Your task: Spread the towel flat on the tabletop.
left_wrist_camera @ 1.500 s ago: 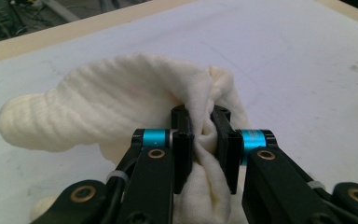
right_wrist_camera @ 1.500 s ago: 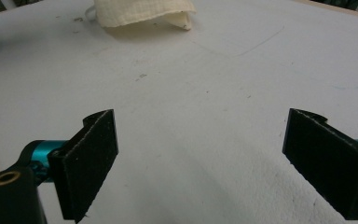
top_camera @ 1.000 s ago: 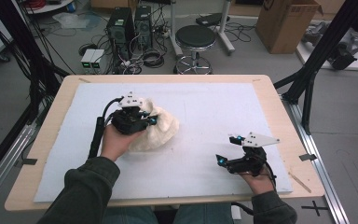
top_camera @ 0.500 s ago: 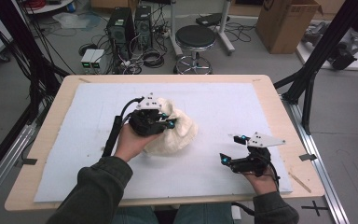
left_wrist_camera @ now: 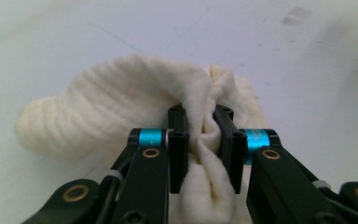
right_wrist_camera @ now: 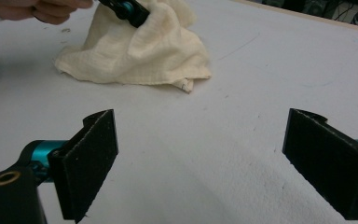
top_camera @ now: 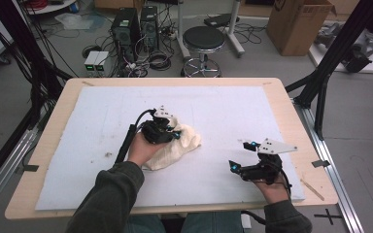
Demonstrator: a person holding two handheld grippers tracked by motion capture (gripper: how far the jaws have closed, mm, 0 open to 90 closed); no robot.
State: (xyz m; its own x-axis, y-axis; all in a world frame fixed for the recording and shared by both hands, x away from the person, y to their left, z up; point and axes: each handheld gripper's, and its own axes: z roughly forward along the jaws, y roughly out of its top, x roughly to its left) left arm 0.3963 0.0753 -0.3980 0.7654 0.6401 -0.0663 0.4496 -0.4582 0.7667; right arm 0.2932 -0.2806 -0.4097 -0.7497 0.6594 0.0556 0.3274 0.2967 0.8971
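- Left gripper (top_camera: 174, 132), centre-left of the high view, pinches a bunched fold of cream cloth (top_camera: 182, 145); its jaws have just eased apart slightly.
- Right gripper (top_camera: 240, 155), lower right, gapes wide, holding nothing.

high view: overhead, facing forward-down | claw views: close, low | shared: cloth (top_camera: 179, 145) on table (top_camera: 281, 104)

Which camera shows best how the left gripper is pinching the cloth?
The left gripper view: the cloth bunches between the left gripper pads. High view hides the pinch under the hand; right gripper view shows it at the top edge.
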